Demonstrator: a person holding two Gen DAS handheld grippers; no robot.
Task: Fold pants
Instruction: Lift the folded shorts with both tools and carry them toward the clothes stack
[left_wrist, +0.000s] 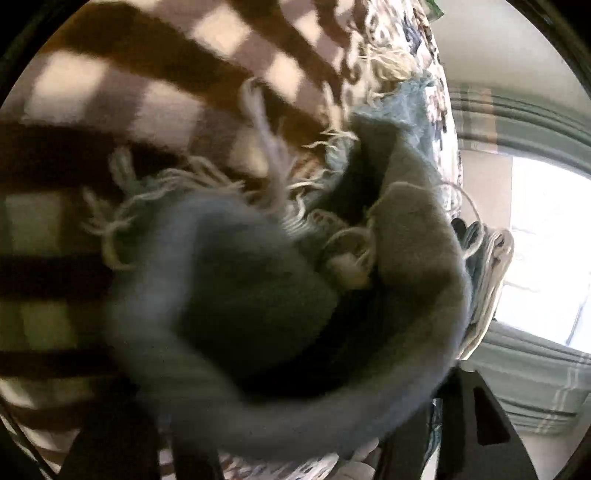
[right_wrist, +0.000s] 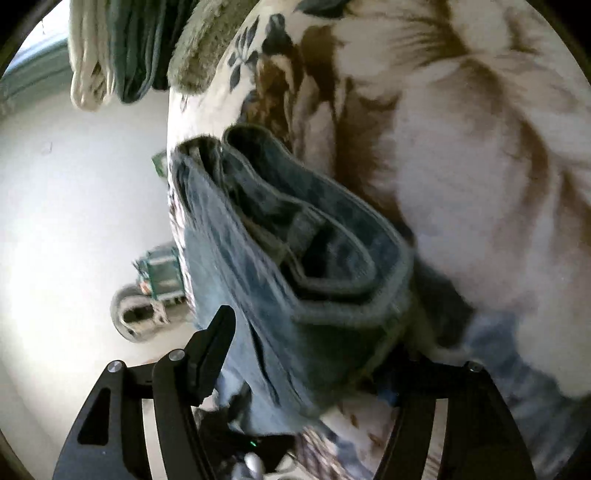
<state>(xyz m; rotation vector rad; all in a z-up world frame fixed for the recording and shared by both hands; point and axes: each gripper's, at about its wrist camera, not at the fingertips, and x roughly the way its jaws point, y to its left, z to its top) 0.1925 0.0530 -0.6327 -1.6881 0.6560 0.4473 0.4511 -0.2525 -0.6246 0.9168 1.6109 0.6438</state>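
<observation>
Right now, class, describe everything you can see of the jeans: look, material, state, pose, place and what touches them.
The jeans are faded blue denim with frayed whitish threads at one end. They lie bunched and partly folded in thick layers on a brown-and-white patterned blanket, near its edge. The right gripper straddles the folded bundle, a finger on each side. In the blurred left view, denim fills the space ahead of the left gripper.

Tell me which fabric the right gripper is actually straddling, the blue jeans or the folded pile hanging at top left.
The blue jeans: their denim runs between the right gripper fingers. The folded pile hangs apart.
</observation>
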